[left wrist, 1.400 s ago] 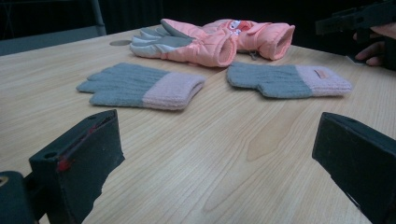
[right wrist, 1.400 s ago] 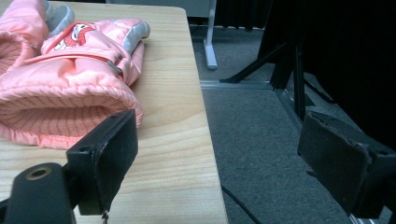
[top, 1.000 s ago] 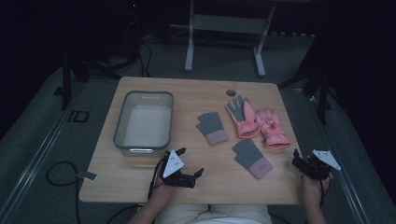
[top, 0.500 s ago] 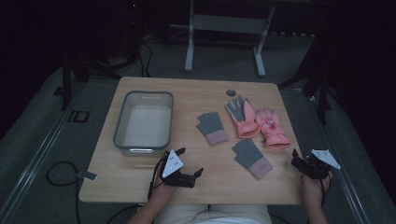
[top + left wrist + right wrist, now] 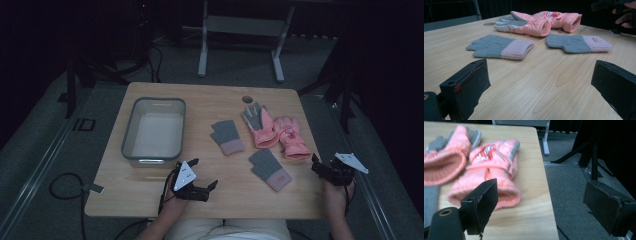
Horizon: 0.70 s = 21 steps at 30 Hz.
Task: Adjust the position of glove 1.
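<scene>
Two grey knit gloves with pink cuffs lie flat mid-table, one (image 5: 227, 136) nearer the middle, one (image 5: 270, 168) toward the front right. Beside them two pink ski gloves (image 5: 260, 125) (image 5: 290, 136) lie side by side. My left gripper (image 5: 204, 173) rests open at the front edge, jaws wide, facing the knit gloves (image 5: 499, 47) (image 5: 579, 43) with bare wood between the jaws. My right gripper (image 5: 316, 167) hovers open at the table's right front corner, just short of the nearer pink glove's cuff (image 5: 491, 165). Neither holds anything.
A clear plastic bin (image 5: 129, 132) stands at the left, behind my left gripper. A round cable hole (image 5: 247, 99) sits near the far edge. The table's right edge (image 5: 549, 195) drops to grey carpet directly under the right gripper. Stand legs (image 5: 202, 45) rise beyond the table.
</scene>
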Each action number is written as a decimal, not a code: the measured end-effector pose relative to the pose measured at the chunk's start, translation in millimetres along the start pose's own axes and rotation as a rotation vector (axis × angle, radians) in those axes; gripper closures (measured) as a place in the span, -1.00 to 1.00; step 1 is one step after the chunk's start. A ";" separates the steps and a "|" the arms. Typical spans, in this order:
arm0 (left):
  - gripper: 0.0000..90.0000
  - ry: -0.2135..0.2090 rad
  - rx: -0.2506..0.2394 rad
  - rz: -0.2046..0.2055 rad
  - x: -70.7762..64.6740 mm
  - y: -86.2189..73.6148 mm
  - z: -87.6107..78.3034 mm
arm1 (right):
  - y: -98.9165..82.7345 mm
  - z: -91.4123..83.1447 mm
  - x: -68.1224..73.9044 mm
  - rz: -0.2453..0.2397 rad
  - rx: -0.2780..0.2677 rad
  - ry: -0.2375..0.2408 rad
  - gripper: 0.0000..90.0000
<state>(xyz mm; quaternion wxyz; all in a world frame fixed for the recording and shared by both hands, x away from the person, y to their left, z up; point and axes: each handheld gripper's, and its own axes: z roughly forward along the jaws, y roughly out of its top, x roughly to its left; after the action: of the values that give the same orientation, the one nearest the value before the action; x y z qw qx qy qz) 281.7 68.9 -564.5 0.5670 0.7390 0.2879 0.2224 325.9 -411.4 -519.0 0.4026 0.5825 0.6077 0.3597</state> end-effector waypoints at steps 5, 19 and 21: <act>-0.97 -0.002 -0.003 -0.003 0.3 -0.1 -0.1 | 19.3 -5.6 -0.2 0.011 -0.020 0.007 -0.74; -0.97 -0.002 -0.002 0.001 -0.2 -0.1 -0.1 | 72.4 -14.2 17.9 -0.024 -0.063 0.055 -0.69; -0.97 -0.002 -0.002 0.002 -0.3 -0.1 -0.1 | 76.2 -14.5 19.3 -0.026 -0.057 0.065 -0.69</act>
<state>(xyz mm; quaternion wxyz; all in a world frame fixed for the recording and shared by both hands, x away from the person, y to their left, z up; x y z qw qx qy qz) 281.4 68.8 -564.6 0.5677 0.7390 0.2866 0.2223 344.7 -386.9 -445.2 0.4034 0.5509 0.6176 0.3903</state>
